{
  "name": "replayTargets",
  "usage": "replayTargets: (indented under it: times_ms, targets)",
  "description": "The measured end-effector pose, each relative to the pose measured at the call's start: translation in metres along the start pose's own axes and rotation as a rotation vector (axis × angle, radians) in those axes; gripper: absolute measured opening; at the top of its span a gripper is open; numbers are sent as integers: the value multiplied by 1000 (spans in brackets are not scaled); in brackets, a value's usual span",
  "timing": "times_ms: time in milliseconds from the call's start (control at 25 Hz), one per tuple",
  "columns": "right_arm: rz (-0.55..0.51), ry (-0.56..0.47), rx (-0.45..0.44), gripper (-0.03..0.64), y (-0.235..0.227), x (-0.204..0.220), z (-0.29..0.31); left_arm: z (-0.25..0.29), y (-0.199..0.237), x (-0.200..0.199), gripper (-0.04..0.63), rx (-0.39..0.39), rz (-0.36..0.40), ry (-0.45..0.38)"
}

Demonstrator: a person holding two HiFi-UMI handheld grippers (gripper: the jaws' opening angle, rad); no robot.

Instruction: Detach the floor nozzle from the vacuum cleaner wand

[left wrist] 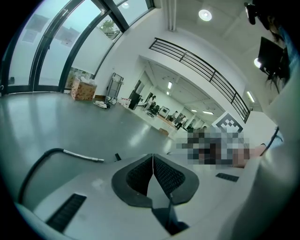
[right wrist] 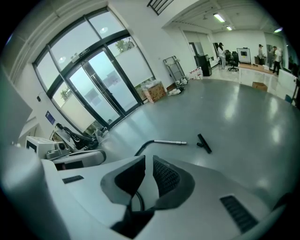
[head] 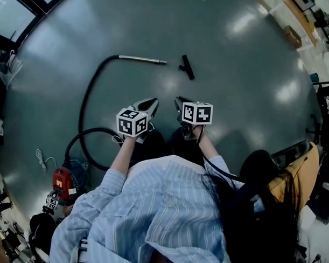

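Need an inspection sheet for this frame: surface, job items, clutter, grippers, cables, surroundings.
Surface: glossy grey floor, with light glare.
Job's things: wand lies flat; floor nozzle lies just off its tip, apart from it.
Clutter: red vacuum body at the person's left; cardboard box at the floor's edge.
Grippers: left hand-held gripper and right hand-held gripper are both shut and empty, held short of the wand.
Cables: black hose curves from the wand back toward the vacuum; white cord lies loose.
Surroundings: glass doors; people far off.
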State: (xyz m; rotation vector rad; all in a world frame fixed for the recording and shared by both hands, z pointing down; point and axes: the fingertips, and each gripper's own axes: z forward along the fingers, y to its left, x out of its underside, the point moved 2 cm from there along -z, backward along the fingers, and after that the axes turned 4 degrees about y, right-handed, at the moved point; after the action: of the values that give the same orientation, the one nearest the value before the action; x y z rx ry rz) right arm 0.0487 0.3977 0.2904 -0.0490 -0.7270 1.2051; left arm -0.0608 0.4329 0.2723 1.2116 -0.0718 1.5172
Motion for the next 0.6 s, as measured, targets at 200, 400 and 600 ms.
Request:
replayTargets:
  times_ms: [200, 400, 600]
  targets:
    - [-51, -16, -12, 55, -15, -4, -25, 0, -24, -9, 12, -25, 1, -28]
    - [-65, -23, -29, 55, -47, 17, -63, 14, -66, 5, 12, -62, -23, -50]
    - [-69, -14, -51, 55, -78, 43, -96, 38, -112, 28, 11, -63, -26, -43]
